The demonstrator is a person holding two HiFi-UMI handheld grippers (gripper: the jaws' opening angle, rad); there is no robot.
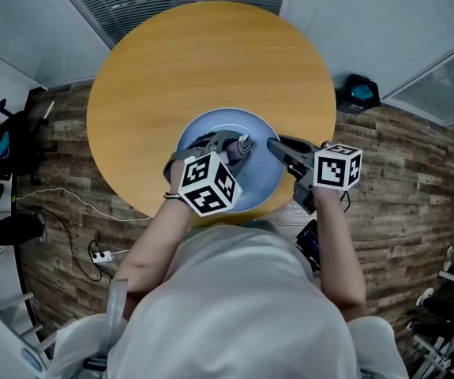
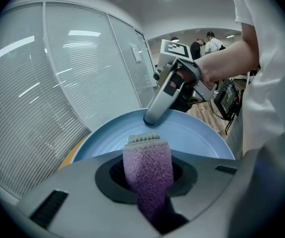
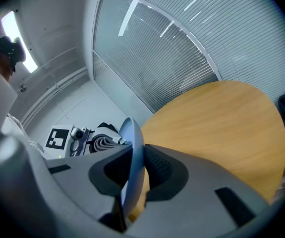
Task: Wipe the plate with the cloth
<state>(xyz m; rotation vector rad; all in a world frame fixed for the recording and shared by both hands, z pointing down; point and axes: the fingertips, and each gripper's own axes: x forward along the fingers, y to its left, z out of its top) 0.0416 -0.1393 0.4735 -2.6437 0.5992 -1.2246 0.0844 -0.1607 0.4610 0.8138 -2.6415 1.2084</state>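
- My right gripper point(image 1: 280, 147) is closed down narrow on the plate point(image 1: 227, 126). Its right rim runs edge-on between my 2 pads, and both pads press on it.
- I cannot tell whether that grip lifts the plate's right side off the table point(image 1: 211, 54).
- My left gripper point(image 1: 239, 147) is clamped on the folded purple cloth point(image 2: 147, 167). 1 end of the cloth sticks out past the tips, over the plate's middle.
- I cannot make out whether the cloth touches the plate's face.
- I judge this to be the wiping step, with the plate steadied and the cloth over it.
- The next move calls for pressing the cloth flat onto the plate's face and sweeping it out toward the rim.
- The sweep should stay short of the right gripper at the plate's right rim, and the right grip should stay firm so the plate doesn't skid.
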